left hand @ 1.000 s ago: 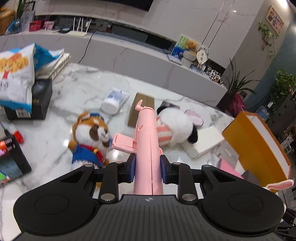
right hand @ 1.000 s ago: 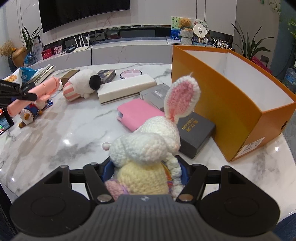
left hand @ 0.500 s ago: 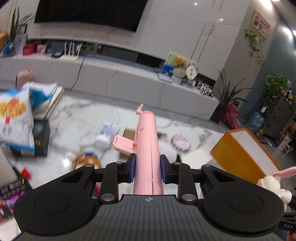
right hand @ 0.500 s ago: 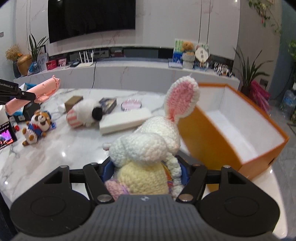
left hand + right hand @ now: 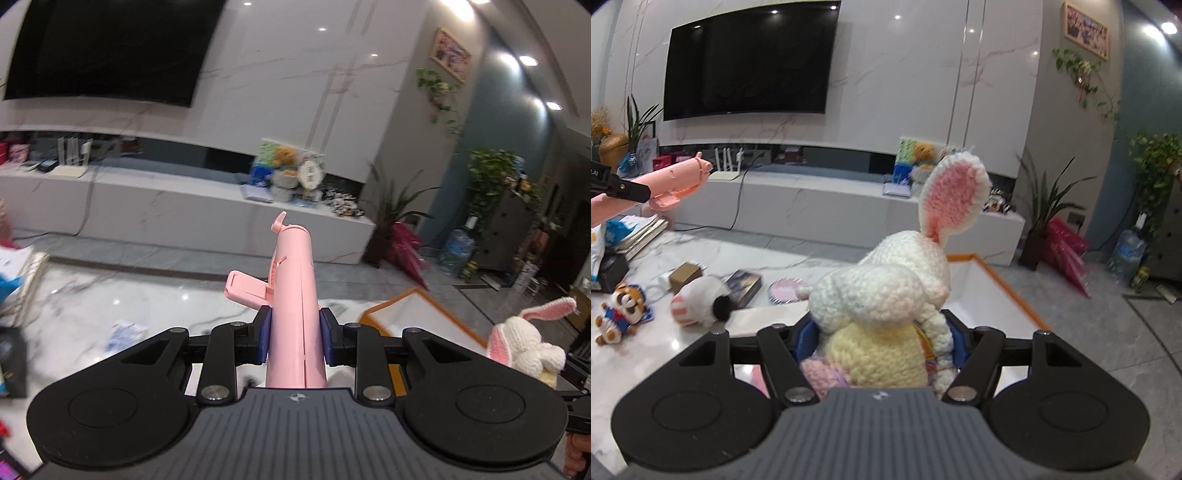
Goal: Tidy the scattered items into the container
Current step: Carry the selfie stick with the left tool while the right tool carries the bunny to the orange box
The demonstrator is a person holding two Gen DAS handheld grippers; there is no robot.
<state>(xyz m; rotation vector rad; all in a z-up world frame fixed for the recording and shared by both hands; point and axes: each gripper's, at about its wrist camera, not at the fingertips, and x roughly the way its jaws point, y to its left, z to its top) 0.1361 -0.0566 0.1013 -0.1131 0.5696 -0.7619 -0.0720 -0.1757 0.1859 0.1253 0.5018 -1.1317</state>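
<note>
Pink toy: You hold a long pink plastic toy point(image 5: 295, 295), shaped like a tube with a flat fin on its left side, pointing toward 12 o'clock in the left wrist view. It is hard, smooth and seamed down the middle, so a narrow squeeze on its round body is enough.
Left gripper: Your left gripper point(image 5: 295, 334) is clamped tight on the pink tube, blue pads pressed on both sides.
Crochet rabbit: Your right gripper point(image 5: 882, 341) holds a crochet rabbit point(image 5: 886, 295), white head, pale yellow body, one pink-lined ear standing up toward 1 o'clock. It is soft, knobbly yarn that gives under pressure.
Right gripper: The jaws stand fairly wide, squeezing the rabbit's plump body from both sides.
Container: The orange box point(image 5: 1008, 291), white inside, sits open-topped at 3 o'clock of the rabbit in the right wrist view, and at 4 o'clock of the pink toy in the left wrist view. Both toys seem held high to clear its stiff walls before dropping in.
Table: The white marble table point(image 5: 646, 354), glossy with grey veins, carries what is left.
Left behind: At 9 o'clock of the rabbit lie a small tiger plush point(image 5: 618, 314) and a round white plush point(image 5: 700, 306). Past them are a brown carton point(image 5: 685, 275) and a pink round tin point(image 5: 786, 291).
</note>
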